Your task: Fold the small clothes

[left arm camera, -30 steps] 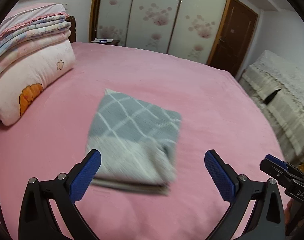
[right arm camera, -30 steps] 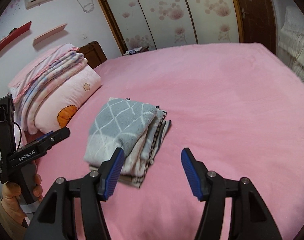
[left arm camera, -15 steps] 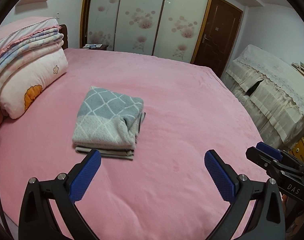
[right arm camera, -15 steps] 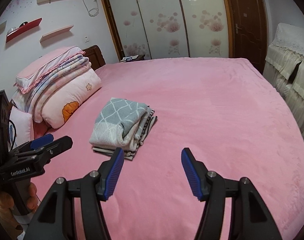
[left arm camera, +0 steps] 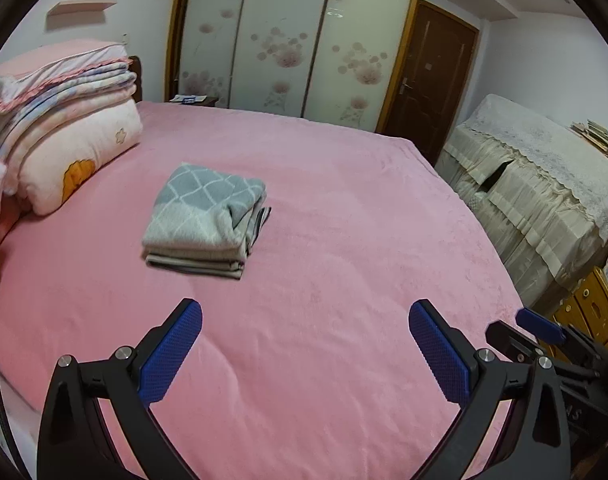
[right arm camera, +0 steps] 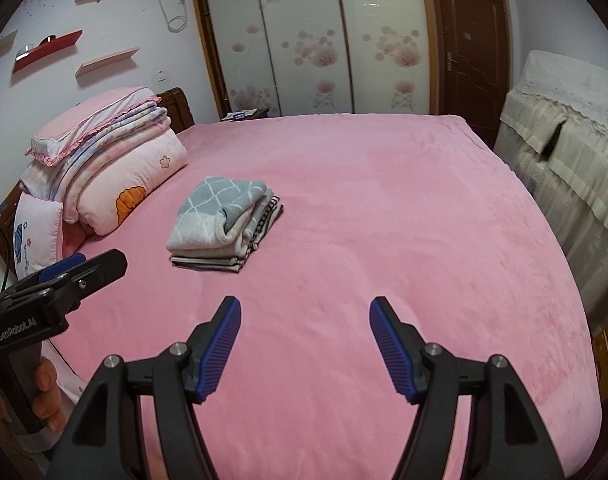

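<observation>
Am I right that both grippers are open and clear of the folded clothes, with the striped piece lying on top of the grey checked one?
Not quite: the grey checked piece lies on top, and the striped piece sits under it, its edge showing in the right wrist view. The rest holds: the left gripper and right gripper are open and clear of the stack.

Left gripper [left arm camera: 306, 354]: holding its blue fingers wide apart, gripping nothing.
Folded clothes [left arm camera: 205, 218]: sitting in a neat pile on the pink bed [left arm camera: 344, 220], well away from the fingers.
Pillows [left arm camera: 63, 132]: lying stacked at the left.
Right gripper [left arm camera: 544, 332]: peeking in at the right edge.
</observation>
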### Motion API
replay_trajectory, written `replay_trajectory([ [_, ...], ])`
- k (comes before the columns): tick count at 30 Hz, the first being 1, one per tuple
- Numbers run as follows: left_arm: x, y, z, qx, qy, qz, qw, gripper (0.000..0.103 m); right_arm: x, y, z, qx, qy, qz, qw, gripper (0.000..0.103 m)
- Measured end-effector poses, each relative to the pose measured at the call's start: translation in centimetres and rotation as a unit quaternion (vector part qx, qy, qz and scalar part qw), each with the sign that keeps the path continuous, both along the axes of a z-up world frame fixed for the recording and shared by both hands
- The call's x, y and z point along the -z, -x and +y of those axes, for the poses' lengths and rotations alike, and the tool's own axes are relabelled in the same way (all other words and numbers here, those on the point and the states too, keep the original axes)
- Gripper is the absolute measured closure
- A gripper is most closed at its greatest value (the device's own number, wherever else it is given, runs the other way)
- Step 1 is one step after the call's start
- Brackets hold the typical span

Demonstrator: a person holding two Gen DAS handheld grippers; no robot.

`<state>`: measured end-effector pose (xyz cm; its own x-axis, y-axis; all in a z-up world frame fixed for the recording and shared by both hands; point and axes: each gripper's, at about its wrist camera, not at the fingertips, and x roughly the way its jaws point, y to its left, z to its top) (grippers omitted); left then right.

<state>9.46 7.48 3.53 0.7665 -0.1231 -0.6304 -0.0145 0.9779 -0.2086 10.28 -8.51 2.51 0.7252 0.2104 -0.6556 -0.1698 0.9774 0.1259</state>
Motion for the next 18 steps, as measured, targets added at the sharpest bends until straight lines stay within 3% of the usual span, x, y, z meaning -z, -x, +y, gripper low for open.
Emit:
replay_trajectory([
  [5, 0.3, 2.4, -1.3, -0.004, 0.016, 0.01, 0.9998, 0.0, 0.5, 3.4, -1.3, 0.027, -0.007, -0.007, 1.0, 0.033],
  [9, 0.6, 4.8, -2.7, -0.01, -0.007, 0.007, 0.9999, 0.0, 0.9, 5.5, -1.8, 0.038, -0.014, -0.01, 0.999, 0.028],
  [18, 2.2, 7.9, -4.7, -0.033, -0.039, 0.02, 0.9985, 0.0, 1.3, 8.2, -2.9, 0.058, -0.004, -0.011, 0.998, 0.027],
])
